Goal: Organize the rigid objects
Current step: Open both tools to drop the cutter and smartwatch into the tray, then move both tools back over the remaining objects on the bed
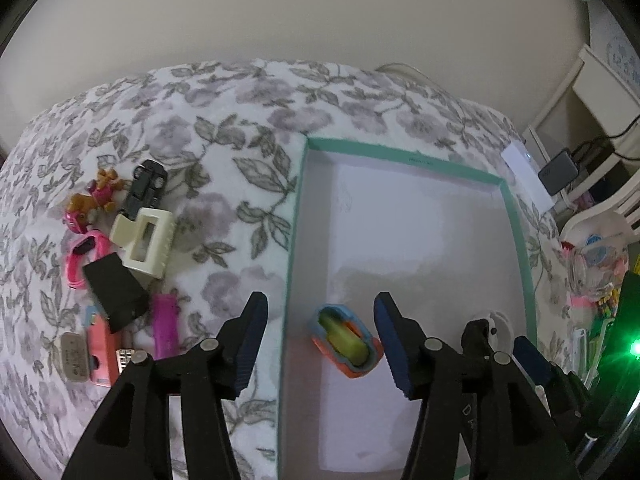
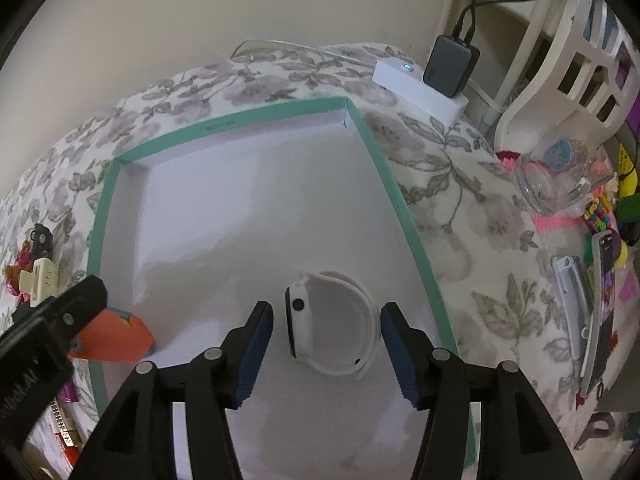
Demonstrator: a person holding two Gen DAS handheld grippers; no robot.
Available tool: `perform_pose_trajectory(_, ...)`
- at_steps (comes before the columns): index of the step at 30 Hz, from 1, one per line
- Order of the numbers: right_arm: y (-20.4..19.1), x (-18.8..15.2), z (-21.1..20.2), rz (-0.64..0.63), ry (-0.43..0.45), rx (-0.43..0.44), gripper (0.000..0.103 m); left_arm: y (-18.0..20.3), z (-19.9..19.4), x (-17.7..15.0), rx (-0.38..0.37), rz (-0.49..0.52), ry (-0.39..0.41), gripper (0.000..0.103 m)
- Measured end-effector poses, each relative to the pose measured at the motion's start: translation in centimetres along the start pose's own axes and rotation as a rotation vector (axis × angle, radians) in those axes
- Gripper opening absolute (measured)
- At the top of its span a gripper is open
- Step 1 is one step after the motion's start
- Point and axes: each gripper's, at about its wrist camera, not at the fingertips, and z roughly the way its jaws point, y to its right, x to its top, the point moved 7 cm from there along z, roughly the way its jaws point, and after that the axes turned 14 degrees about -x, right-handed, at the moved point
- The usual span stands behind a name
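Observation:
A shallow box with a teal rim (image 1: 296,208) (image 2: 400,184) lies on the flowered cloth. An orange, blue and yellow-green toy (image 1: 346,340) (image 2: 116,340) rests on the box's floor near its left wall. My left gripper (image 1: 322,312) hangs open above the toy, and neither pad presses on it. A white wristwatch (image 2: 332,328) lies on its side on the box floor. My right gripper (image 2: 328,312) stands open around the watch, with a gap at the left pad. Left of the box sit a cream hair clip (image 1: 144,242), a black toy car (image 1: 144,186) and a pink watch (image 1: 86,258).
The pile on the left also holds a black wedge (image 1: 116,292), a purple lighter (image 1: 164,328) and a pink figure (image 1: 96,200). To the right of the box are a white device (image 2: 420,84), a charger (image 2: 450,66), a glass jar (image 2: 560,180) and a phone (image 2: 600,300).

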Motion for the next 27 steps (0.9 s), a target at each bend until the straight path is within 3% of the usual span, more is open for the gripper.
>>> perform_pose_trajectory(5, -0.3, 0.1, -0.6, -0.017, 0.021, 0.002, 0.066, -1.0, -1.3, 0.3, 0.021, -0.030, 0.014, 0.071)
perform_pose_trajectory(10, -0.5, -0.1, -1.2, -0.018, 0.024, 0.015, 0.069, -2.5, -3.0, 0.5, 0.057, -0.061, 0.031, 0.074)
perform_pose_trajectory(12, -0.5, -0.2, -1.6, -0.018, 0.032, 0.025, 0.075, -3.0, -3.8, 0.7, 0.072, -0.068, 0.048, 0.084)
perform_pose_trajectory(15, -0.9, -0.2, -2.3, -0.015, 0.044, 0.049, 0.082, -4.1, -5.6, 1.1, 0.096, -0.091, 0.090, 0.086)
perform_pose_trajectory(18, -1.4, -0.4, -3.0, -0.016, 0.053, 0.070, 0.091, -5.2, -7.6, 1.3, 0.114, -0.117, 0.133, 0.096)
perform_pose_trajectory(23, -2.5, -0.6, -4.5, -0.037, 0.083, 0.098, 0.102, -6.9, -10.1, 0.5, 0.061, -0.177, 0.173, 0.098)
perform_pose_trajectory(27, -3.9, -1.1, -5.5, -0.058, 0.078, 0.152, 0.103, -8.8, -11.2, -0.1, 0.122, -0.184, 0.188, 0.099)
